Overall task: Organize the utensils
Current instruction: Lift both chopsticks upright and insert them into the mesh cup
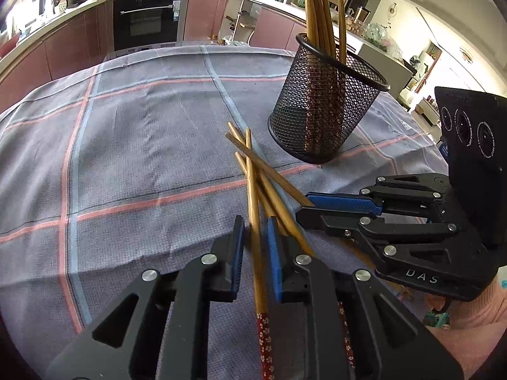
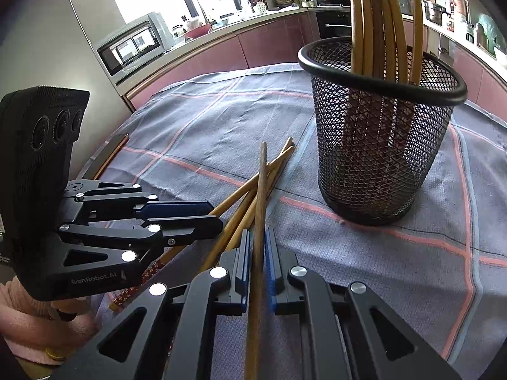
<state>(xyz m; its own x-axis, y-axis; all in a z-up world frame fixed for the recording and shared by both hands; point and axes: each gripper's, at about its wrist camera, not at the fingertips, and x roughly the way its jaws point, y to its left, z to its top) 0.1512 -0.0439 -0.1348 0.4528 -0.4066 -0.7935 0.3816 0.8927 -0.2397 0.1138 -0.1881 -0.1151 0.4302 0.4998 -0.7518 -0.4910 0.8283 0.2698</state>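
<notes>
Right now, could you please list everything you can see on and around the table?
Tablecloth: one, grey with pink and blue lines, covering the table.
Mesh cup: one, black, upright on the cloth.
Chopsticks in cup: several, bamboo brown, standing up.
Loose chopsticks: about four, brown with red flowered ends, crossed on the cloth before the cup.
Oven: one, black, in the pink cabinets.
Microwave: one, silver, on the counter.
Left gripper: black, blue fingers, around one chopstick.
Right gripper: black, blue fingers, around one chopstick.
</notes>
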